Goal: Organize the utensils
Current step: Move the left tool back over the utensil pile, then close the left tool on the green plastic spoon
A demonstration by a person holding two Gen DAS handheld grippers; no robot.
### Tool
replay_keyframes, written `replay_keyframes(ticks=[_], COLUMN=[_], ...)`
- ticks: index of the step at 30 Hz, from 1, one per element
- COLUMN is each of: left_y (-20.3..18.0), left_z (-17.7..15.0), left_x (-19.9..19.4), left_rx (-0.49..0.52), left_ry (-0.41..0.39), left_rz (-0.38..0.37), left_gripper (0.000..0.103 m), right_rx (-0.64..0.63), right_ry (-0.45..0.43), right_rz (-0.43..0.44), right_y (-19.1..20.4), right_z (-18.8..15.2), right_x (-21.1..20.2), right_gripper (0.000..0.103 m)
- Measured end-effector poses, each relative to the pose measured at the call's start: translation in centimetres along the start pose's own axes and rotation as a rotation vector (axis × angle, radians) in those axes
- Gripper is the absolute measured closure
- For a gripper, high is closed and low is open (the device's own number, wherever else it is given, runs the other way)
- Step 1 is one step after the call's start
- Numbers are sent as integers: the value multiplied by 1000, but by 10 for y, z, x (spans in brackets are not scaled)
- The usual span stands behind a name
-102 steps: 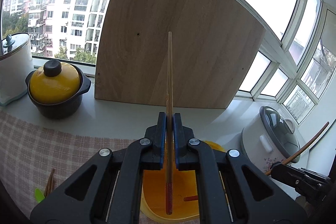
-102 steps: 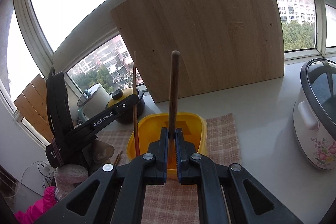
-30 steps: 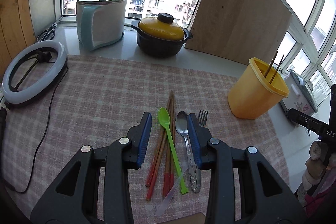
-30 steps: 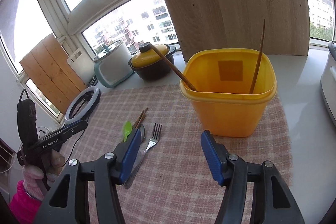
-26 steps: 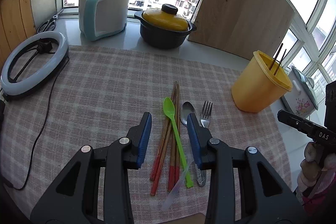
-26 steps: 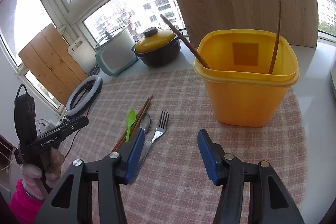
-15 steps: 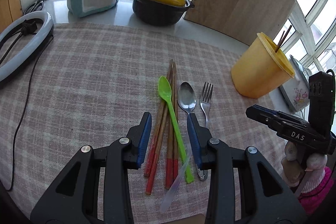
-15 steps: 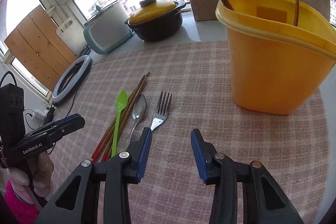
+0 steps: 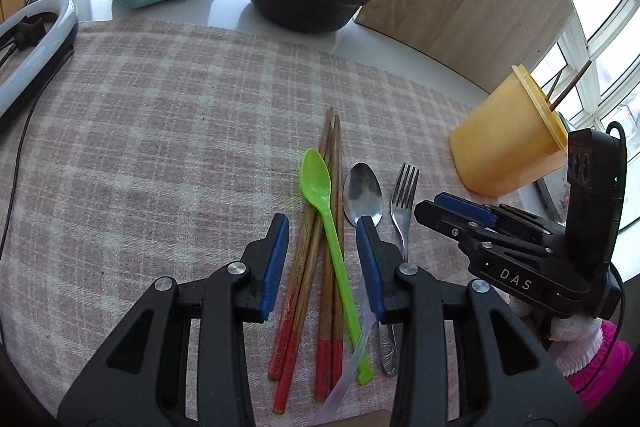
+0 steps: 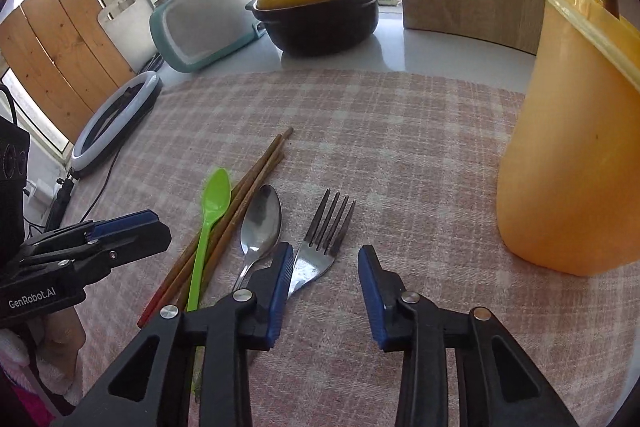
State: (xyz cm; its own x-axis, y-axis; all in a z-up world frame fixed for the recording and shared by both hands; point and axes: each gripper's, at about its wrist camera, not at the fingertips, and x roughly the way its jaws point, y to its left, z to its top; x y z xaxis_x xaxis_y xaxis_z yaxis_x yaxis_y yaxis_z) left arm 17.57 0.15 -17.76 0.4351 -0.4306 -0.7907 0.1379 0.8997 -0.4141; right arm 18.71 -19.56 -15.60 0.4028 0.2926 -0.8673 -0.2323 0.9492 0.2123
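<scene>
— How far along are you?

— Early. Two chopsticks [image 9: 566, 87] stand in the tub [image 9: 504, 143], at your 2 o'clock on the worktop [image 9: 160, 131].

— What's left?

— Four chopsticks [image 9: 326, 227], one green spoon [image 9: 326, 211], one steel spoon [image 9: 363, 193], one fork [image 10: 322, 239], at 12 o'clock. Your left claw [image 9: 322, 263] and right claw [image 10: 322, 287] gape, holding nothing.

Bright window backlight, perhaps overexposed.

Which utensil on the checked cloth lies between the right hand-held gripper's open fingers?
The metal fork. Its neck sits just inside the right hand-held gripper, while the metal spoon, green plastic spoon and chopsticks lie further left.
</scene>
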Motion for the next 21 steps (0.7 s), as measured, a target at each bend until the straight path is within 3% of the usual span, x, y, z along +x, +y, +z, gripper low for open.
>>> replay_keyframes(ticks=[17,21], left_y=[5,3], left_z=[20,20], left_x=[35,41], left_rx=[-17,-6], left_ry=[36,41], left_rz=[-18,-10], left_gripper=[68,68], right_rx=[-9,-25], right_ry=[25,23], right_rz=[37,32], right_y=[-3,1], right_z=[17,19], right_x=[26,28], right_gripper=[68,73])
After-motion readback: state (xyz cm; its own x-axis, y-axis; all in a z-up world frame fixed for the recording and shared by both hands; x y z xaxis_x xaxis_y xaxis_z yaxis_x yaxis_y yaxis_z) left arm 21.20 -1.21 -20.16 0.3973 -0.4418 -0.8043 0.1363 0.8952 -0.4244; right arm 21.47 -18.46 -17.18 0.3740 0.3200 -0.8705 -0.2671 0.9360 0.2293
